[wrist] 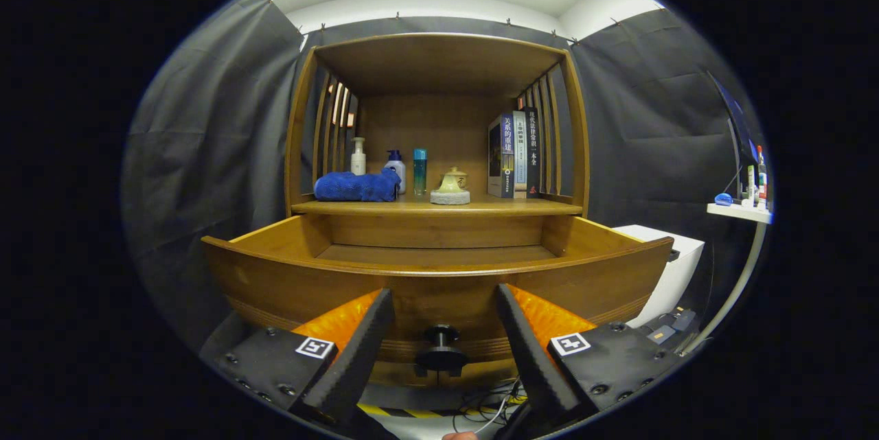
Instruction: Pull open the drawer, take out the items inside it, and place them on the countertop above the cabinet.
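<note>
With the drawer (pixel 439 268) pulled well out and what I can see of its floor bare, I judge the emptying mostly done. Going left to right on the countertop (pixel 439 207): a blue towel (pixel 357 187), three bottles (pixel 395 169), a small lidded pot (pixel 450 187), then books (pixel 514 155). My gripper (pixel 443 344) holds nothing, its fingers apart either side of the drawer knob (pixel 441 349), not touching it.

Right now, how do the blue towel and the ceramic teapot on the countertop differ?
The blue towel is soft, bunched and lies wide; the ceramic teapot is rigid, upright and compact. The towel sits left by the pump bottles; the teapot sits nearer the books. Both rest on the countertop, far beyond the open fingers.
</note>
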Demonstrator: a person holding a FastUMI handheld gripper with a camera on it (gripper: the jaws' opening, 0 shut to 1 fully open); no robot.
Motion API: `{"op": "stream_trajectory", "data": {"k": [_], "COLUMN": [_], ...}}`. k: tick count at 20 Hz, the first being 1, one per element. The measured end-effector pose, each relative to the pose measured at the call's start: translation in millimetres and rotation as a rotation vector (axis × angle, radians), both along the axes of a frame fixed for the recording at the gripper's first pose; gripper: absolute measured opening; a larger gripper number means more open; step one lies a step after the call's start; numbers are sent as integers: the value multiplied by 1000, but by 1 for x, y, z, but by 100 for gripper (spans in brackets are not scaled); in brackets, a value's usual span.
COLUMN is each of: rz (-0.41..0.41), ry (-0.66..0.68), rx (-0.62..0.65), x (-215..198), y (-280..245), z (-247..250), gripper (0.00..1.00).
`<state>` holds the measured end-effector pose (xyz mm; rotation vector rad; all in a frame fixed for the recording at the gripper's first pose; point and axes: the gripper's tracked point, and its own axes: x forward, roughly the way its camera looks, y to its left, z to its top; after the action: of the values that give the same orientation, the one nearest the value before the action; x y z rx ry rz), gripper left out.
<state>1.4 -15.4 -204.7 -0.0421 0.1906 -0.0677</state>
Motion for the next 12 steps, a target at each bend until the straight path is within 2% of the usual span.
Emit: {"op": "stream_trajectory", "data": {"k": [3, 12], "rz": [1, 16], "ry": [-5, -5], "rx": [18, 18], "x": [3, 26], "y": [-1, -5], "z": [0, 2], "gripper": [96, 97]}}
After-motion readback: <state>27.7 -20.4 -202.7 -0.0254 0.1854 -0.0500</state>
